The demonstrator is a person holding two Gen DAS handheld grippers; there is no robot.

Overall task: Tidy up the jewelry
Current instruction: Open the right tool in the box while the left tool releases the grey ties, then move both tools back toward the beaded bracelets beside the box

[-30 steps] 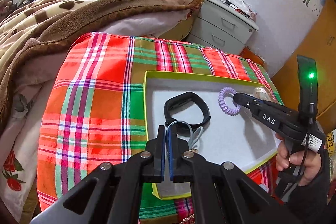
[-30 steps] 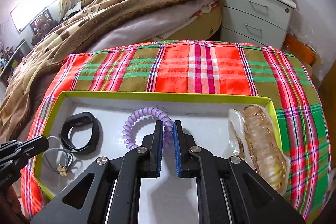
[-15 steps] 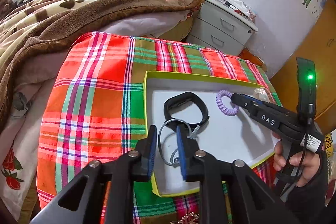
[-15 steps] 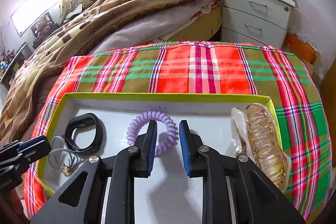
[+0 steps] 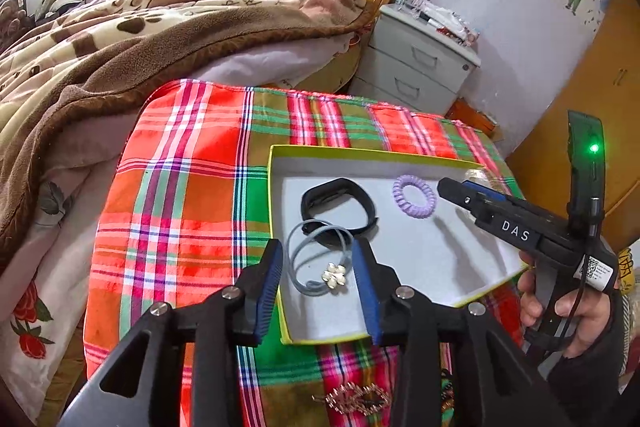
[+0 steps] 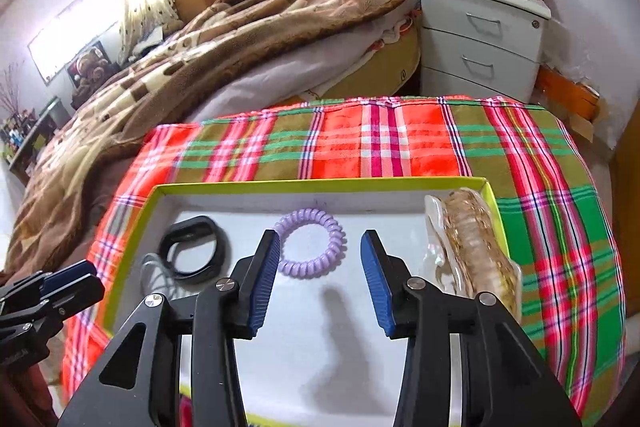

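I have both grippers over the box [image 6: 320,183] on the plaid cloth [image 6: 400,139]. The left gripper [image 5: 318,281] has its jaws spread with nothing between the pads; the grey tie [image 5: 316,259] with its small flower charm lies flat on the box floor right below the gap. The right gripper [image 6: 318,279] is spread wide too, empty, and the coil [image 6: 311,243] lies loose just ahead of it at 12 o'clock.

Both pieces look set down, so I judge the step in hand is backing out clean. I would lift straight up before I swing either tool, so a pad does not catch the tie's loop or drag the coil along the floor. The tie overlaps the black band [image 5: 340,205] at its 12 o'clock, so any snag could pull both.

From the right wrist view, the amber clip [image 6: 472,251] fills the box at 3 o'clock, close against that wall; no room to sidestep there. The far wall sits just past the coil at 12. The middle floor toward 6 o'clock is bare and gives the best way out. In the left wrist view, a gold hairpin [image 5: 352,401] waits on the cloth at 6 o'clock, outside the near wall, likely the next pickup. The wall is low, but I would clear it fully before I drop down.
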